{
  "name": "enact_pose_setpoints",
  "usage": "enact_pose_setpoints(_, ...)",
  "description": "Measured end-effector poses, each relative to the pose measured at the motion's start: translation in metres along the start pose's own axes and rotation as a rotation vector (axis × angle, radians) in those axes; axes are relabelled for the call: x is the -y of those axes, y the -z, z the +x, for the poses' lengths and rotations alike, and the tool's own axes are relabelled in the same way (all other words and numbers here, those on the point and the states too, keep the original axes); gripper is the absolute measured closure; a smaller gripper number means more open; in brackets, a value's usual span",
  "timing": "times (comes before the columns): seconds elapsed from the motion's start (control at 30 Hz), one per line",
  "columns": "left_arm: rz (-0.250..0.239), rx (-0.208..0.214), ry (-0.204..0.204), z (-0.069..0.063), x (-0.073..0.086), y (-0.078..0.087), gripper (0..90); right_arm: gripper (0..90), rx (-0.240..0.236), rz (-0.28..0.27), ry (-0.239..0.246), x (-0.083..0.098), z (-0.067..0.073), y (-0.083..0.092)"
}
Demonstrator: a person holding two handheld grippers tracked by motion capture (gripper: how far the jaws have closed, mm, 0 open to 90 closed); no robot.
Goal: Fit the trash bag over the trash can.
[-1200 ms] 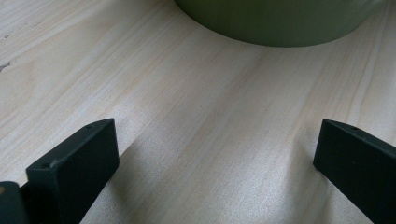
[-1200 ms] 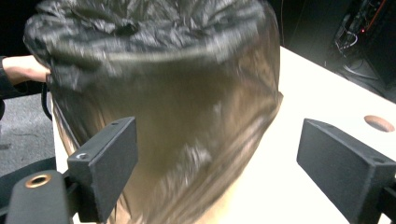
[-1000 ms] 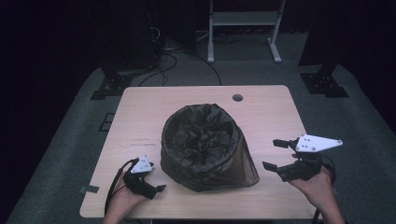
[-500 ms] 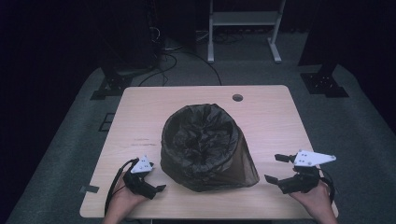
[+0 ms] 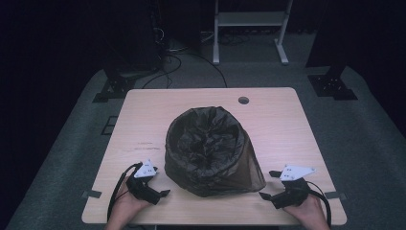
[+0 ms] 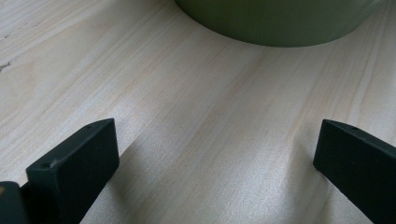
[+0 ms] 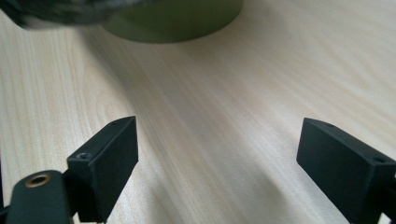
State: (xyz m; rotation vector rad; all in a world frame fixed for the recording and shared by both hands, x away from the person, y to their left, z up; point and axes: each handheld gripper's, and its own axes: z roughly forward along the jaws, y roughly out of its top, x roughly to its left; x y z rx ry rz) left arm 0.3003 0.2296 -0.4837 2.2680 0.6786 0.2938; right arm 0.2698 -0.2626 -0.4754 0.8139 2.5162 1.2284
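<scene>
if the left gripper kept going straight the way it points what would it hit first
Probably the green bin: it lies ahead of the open left gripper across bare table. Nothing sits between, though depth is hard to judge.

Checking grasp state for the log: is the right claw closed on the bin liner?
No, the right claw stands wide open over bare table, apart from the bin.

A: Setting was a lab-style recording space, dimly lit.
B: Evidence? 
A: A lone wooden table (image 5: 143,124) stood on grey carpet (image 5: 368,139), with loose cables (image 5: 172,62), black stand bases (image 5: 332,86) and a white metal frame (image 5: 249,21) behind.
</scene>
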Motion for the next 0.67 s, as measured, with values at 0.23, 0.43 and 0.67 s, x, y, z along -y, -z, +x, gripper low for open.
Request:
enact_pose_setpoints(0.23, 0.000, 0.000, 0.000, 0.000, 0.000, 0.000, 0.0, 11.8, 0.009, 0.042, 0.019, 0.002, 0.000, -0.012)
enact_pose_setpoints(0.43, 0.000, 0.000, 0.000, 0.000, 0.000, 0.000, 0.0, 12.0, 0.012, 0.075, 0.028, 0.002, 0.000, -0.016)
enact_pose_setpoints(0.67, 0.000, 0.000, 0.000, 0.000, 0.000, 0.000, 0.0, 11.8, 0.026, 0.075, 0.018, 0.001, -0.001, -0.017)
